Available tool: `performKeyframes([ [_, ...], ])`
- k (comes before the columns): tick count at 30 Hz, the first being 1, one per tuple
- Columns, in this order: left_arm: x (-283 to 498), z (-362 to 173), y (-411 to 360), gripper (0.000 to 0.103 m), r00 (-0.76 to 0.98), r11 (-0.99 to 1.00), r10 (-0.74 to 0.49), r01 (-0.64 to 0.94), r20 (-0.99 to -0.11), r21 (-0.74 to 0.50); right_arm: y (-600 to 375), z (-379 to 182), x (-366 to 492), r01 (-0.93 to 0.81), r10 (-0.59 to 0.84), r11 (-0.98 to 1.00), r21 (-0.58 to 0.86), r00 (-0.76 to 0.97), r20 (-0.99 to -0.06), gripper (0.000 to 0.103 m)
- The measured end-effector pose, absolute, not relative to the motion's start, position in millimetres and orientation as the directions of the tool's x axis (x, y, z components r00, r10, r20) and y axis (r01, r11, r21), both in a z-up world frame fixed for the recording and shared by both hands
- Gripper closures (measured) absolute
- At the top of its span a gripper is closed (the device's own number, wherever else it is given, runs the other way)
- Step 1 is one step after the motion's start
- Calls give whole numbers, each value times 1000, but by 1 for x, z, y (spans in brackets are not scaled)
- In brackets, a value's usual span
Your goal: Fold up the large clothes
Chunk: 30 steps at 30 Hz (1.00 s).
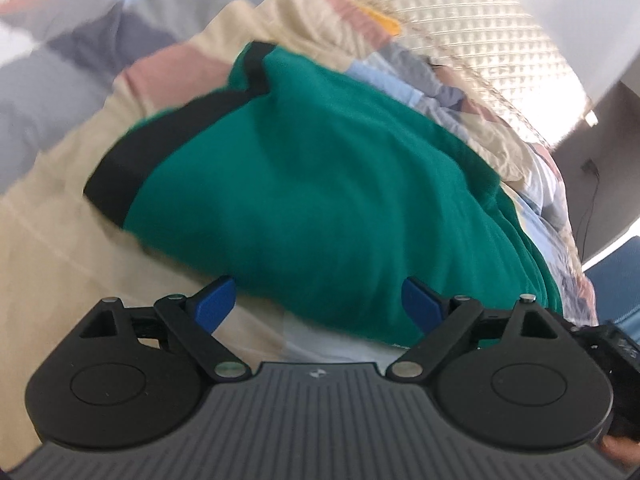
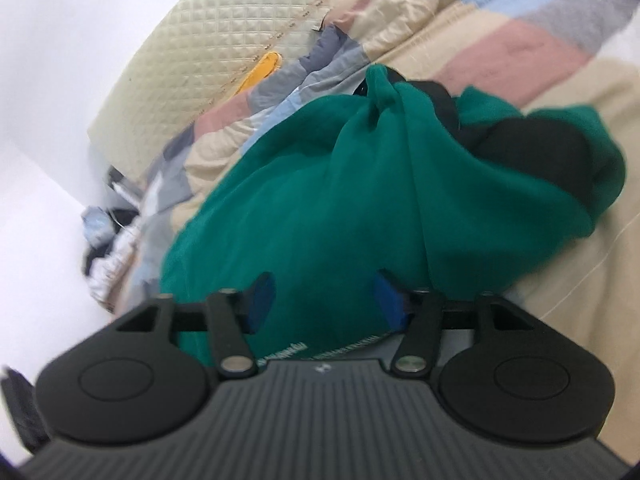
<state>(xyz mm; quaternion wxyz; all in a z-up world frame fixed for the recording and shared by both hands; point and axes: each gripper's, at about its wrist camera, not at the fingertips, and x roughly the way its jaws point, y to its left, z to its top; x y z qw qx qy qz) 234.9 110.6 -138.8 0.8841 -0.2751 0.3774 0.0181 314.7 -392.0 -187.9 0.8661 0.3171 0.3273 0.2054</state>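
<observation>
Your left tongs (image 1: pixel 318 300) are wide apart, and nothing is pinched between them. Their blue fingertips (image 1: pixel 216 300) sit just over the near edge of the green garment (image 1: pixel 320 184). The cloth lies between and past them, but the tips do not squeeze it.

The green garment lies on the bed, on top of a striped blanket (image 1: pixel 120 60) with tan, pink, grey and blue bands. In the left wrist view the garment looks quite flat. A black band (image 1: pixel 160 136) runs along its left side and bends up at the far end. Behind the blanket you can see a cream quilted headboard (image 1: pixel 460 40), with a small yellow thing (image 1: pixel 384 20) just in front of it. At the bottom right edge, a bit of your hand (image 1: pixel 616 446) shows, holding the handle.

Your right tongs (image 2: pixel 324 300) are also apart. The green garment (image 2: pixel 320 200) fills the gap between the blue tips, but the pictures are too blurred to tell if it touches them. Here the garment is bunched up in a heap, with black parts (image 2: pixel 532 148) showing on its right. A strip with small print (image 2: pixel 288 350) lies close under the tongs
</observation>
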Motion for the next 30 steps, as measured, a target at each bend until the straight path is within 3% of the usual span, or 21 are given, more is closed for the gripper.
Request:
performKeyframes([
  [1, 237, -142, 112, 10, 705, 838, -182, -253, -685, -483, -393, -190, 316, -144, 580, 688, 712, 698, -419, 15],
  [2, 238, -146, 114, 9, 693, 825, -187, -273, -696, -494, -393, -192, 317, -134, 590, 668, 732, 695, -411, 9],
  [6, 236, -158, 119, 8, 665, 758, -243, -324, -707, -566, -390, -195, 313, -72, 609, 622, 779, 670, -424, 0],
  [13, 244, -175, 129, 5, 678, 682, -272, -366, -683, -634, -382, -228, 315, 56, 708, 465, 884, 577, -409, 0],
  [18, 255, -195, 147, 3, 752, 553, -313, -352, -580, -755, -394, -247, 334, 140, 672, 374, 917, 640, -373, 0],
  [27, 257, -200, 162, 4, 827, 398, -334, -311, -452, -863, -398, -254, 361, 136, 649, 339, 931, 682, -336, 0],
  [30, 262, -198, 166, 4, 825, 379, -336, -322, -454, -867, -402, -255, 358, 129, 651, 285, 950, 701, -291, 0],
])
